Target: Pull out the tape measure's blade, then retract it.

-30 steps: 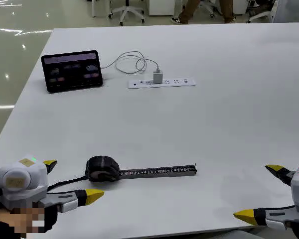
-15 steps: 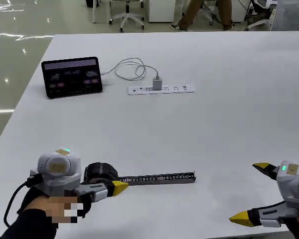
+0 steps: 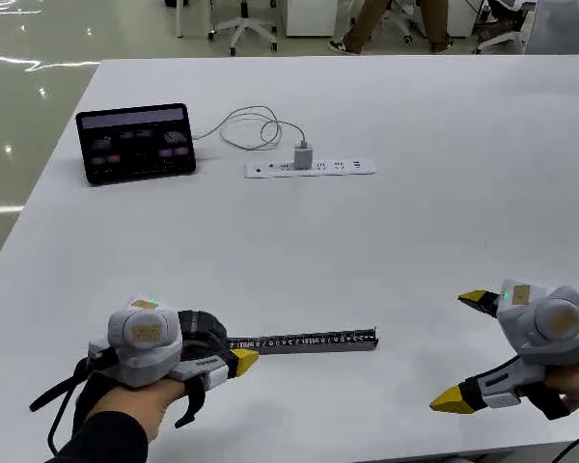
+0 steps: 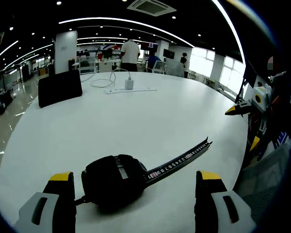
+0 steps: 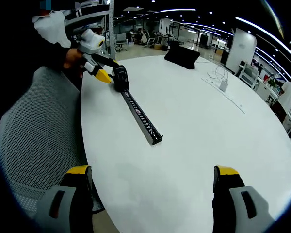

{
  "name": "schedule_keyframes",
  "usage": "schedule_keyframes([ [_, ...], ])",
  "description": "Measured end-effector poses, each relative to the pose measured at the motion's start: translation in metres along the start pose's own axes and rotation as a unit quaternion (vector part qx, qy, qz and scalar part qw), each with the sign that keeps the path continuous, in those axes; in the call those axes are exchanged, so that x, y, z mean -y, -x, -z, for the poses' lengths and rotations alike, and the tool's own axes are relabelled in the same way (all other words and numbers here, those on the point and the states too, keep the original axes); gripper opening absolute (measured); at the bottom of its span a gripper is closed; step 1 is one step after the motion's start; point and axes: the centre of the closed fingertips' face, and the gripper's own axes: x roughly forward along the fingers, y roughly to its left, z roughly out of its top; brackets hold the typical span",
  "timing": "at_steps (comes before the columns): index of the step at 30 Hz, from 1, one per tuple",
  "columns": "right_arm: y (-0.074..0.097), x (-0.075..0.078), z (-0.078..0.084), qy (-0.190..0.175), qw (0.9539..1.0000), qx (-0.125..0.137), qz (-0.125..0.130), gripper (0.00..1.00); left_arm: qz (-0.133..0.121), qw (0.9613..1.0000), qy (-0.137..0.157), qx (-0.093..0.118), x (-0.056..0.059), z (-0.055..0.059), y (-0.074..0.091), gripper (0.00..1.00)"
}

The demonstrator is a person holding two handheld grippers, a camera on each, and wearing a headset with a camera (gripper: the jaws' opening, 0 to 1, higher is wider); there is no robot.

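Tape measure (image 4: 117,180) lies near the front edge of the white table (image 3: 386,231), with its black case to the left and its blade (image 3: 304,340) drawn out flat to the right. The pull looks done and retraction looks like what remains. The left gripper (image 4: 136,176) has its yellow-tipped jaws spread on either side of the case, seemingly not touching it. A good close would land squarely on the case's flanks, clear of the blade's exit, so the case does not twist or skid. The right gripper (image 3: 459,349), also spread and empty, hovers well apart beyond the end hook (image 3: 373,339) and could steady the hook so the blade runs in gently. The left gripper view shows the gaps beside the case, which the head view hides behind the gripper's body. The right gripper view looks along the blade from the hook end and takes in a mesh chair (image 5: 39,145).
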Motion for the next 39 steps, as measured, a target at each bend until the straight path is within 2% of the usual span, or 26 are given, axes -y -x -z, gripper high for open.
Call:
schedule_keyframes([
  [3,-0.004,0.000,-0.006,0.010,0.9999,-0.003,-0.011,1.00,-0.010,0.9999,0.007,-0.001,-0.004,0.004,-0.003,1.00],
  [8,-0.014,0.001,-0.013,0.026,0.9992,-0.012,-0.027,1.00,-0.041,0.9991,-0.002,0.013,-0.013,-0.001,-0.007,1.00],
  [10,-0.021,0.003,-0.016,0.032,0.9988,-0.014,-0.033,1.00,-0.059,0.9979,0.001,0.026,-0.020,-0.005,-0.007,1.00],
  [12,-0.026,0.003,-0.019,0.038,0.9984,-0.013,-0.040,1.00,-0.065,0.9974,0.004,0.031,-0.025,-0.006,-0.008,1.00],
  [13,-0.030,0.004,-0.023,0.057,0.9973,-0.003,-0.046,1.00,-0.066,0.9971,0.015,0.034,-0.028,-0.006,-0.010,1.00],
  [14,-0.033,0.004,-0.024,0.063,0.9968,-0.002,-0.050,1.00,-0.060,0.9973,0.029,0.031,-0.027,-0.003,-0.012,1.00],
  [15,-0.036,0.003,-0.024,0.063,0.9963,-0.006,-0.058,0.99,-0.055,0.9976,0.037,0.019,-0.026,0.004,-0.015,1.00],
  [17,-0.042,0.000,-0.026,0.061,0.9951,-0.014,-0.076,0.98,-0.057,0.9978,0.031,0.014,-0.026,0.007,-0.018,1.00],
  [20,-0.051,-0.002,-0.025,0.091,0.9909,-0.034,-0.094,0.96,-0.065,0.9975,0.013,0.024,-0.030,0.003,-0.019,1.00],
  [23,-0.060,-0.002,-0.031,0.100,0.9888,-0.036,-0.104,0.95,-0.063,0.9972,0.022,0.035,-0.031,0.000,-0.021,1.00],
  [25,-0.067,-0.001,-0.034,0.107,0.9872,-0.040,-0.111,0.92,-0.064,0.9971,0.014,0.038,-0.030,-0.002,-0.020,1.00],
  [28,-0.076,-0.002,-0.036,0.134,0.9823,-0.050,-0.121,0.85,-0.063,0.9973,0.015,0.035,-0.031,0.001,-0.022,1.00],
  [31,-0.084,-0.006,-0.039,0.138,0.9803,-0.053,-0.131,0.83,-0.063,0.9972,0.016,0.035,-0.032,0.001,-0.022,1.00],
  [32,-0.086,-0.007,-0.036,0.144,0.9783,-0.062,-0.135,0.82,-0.062,0.9972,0.019,0.036,-0.032,0.000,-0.022,1.00],
  [39,-0.094,-0.004,-0.033,0.148,0.9761,-0.069,-0.143,0.73,-0.056,0.9978,0.016,0.032,-0.027,0.001,-0.022,1.00],
])
